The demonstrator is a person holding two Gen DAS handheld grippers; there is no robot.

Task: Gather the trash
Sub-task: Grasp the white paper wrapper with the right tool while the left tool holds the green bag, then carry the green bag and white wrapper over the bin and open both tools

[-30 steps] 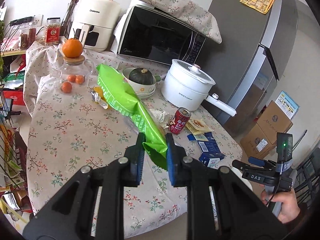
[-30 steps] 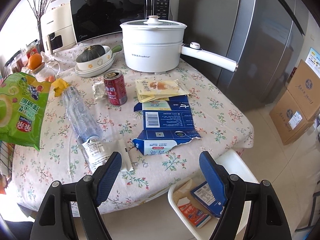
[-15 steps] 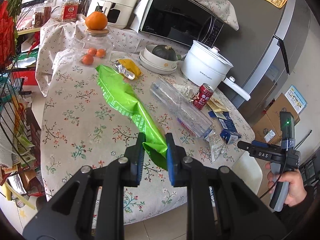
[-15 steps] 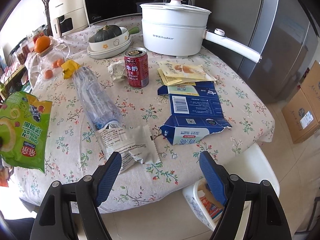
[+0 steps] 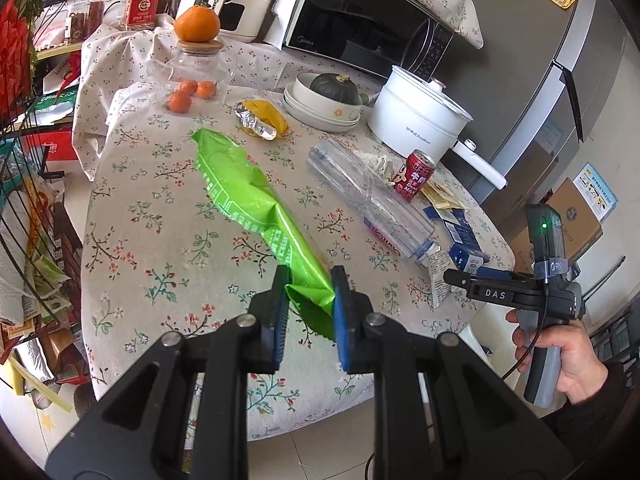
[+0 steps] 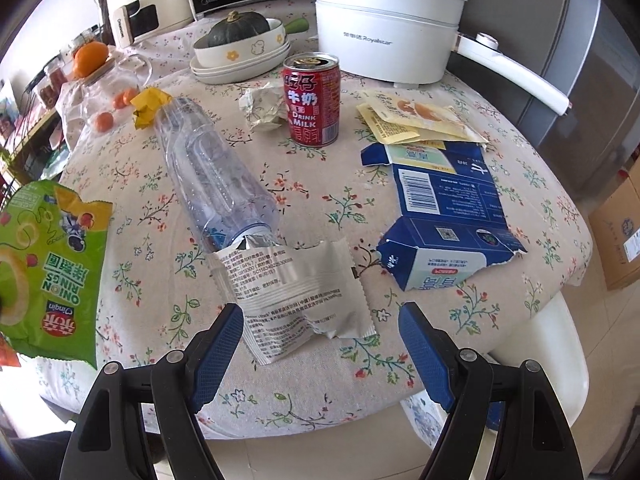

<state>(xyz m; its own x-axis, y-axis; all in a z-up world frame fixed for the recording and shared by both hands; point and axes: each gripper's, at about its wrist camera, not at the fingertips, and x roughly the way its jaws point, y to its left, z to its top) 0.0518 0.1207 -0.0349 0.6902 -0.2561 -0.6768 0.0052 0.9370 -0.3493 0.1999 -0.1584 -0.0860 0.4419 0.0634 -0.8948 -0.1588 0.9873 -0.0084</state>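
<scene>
My left gripper (image 5: 308, 300) is shut on the corner of a green onion-rings snack bag (image 5: 248, 192), which hangs over the flowered table; the bag also shows at the left in the right wrist view (image 6: 48, 268). My right gripper (image 6: 320, 344) is open and empty at the table's front edge, just before a grey-white wrapper (image 6: 296, 288). Behind the wrapper lies a clear plastic bottle (image 6: 212, 172). A torn blue carton (image 6: 444, 216), a red milk can (image 6: 312, 104), yellow sachets (image 6: 416, 120) and crumpled paper (image 6: 264, 108) lie further back.
A white electric pot (image 6: 384, 24), a bowl with a green squash (image 6: 240, 40), a microwave (image 5: 360, 28), a glass jar with oranges (image 5: 196, 68) and a yellow foil wrapper (image 5: 260, 120) stand at the back. A white bin (image 6: 536, 352) sits below the table's right edge. A wire rack (image 5: 32, 208) is at the left.
My left gripper has pulled back toward the table's near left edge with the green bag. My right gripper has moved in closer over the table edge, toward the grey-white wrapper.
</scene>
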